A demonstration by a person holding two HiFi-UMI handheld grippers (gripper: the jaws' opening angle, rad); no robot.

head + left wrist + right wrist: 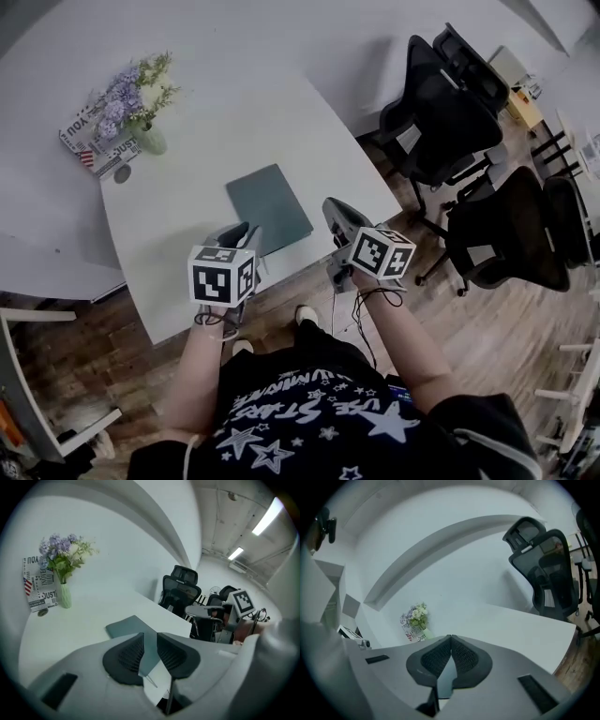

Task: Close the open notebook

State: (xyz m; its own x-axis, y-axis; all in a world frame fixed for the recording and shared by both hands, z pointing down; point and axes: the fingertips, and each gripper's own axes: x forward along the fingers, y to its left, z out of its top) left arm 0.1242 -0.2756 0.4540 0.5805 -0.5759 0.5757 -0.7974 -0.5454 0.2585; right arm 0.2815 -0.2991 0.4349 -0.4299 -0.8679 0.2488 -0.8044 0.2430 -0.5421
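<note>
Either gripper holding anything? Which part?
Nothing held. Left gripper: jaws slightly apart, empty. Right gripper: jaws together, empty. The closed dark grey-green notebook lies on the white table, apart from both.

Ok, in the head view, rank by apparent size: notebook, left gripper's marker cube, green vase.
1-2. notebook and left gripper's marker cube: about alike; the cube sits nearer the camera, so unranked.
3. green vase, smallest.

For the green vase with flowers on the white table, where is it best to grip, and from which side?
Probably the plain body of the vase, below the flowers, tongs level: it stands upright and narrow. Come from its free side, since a printed card stands close on the other.
</note>
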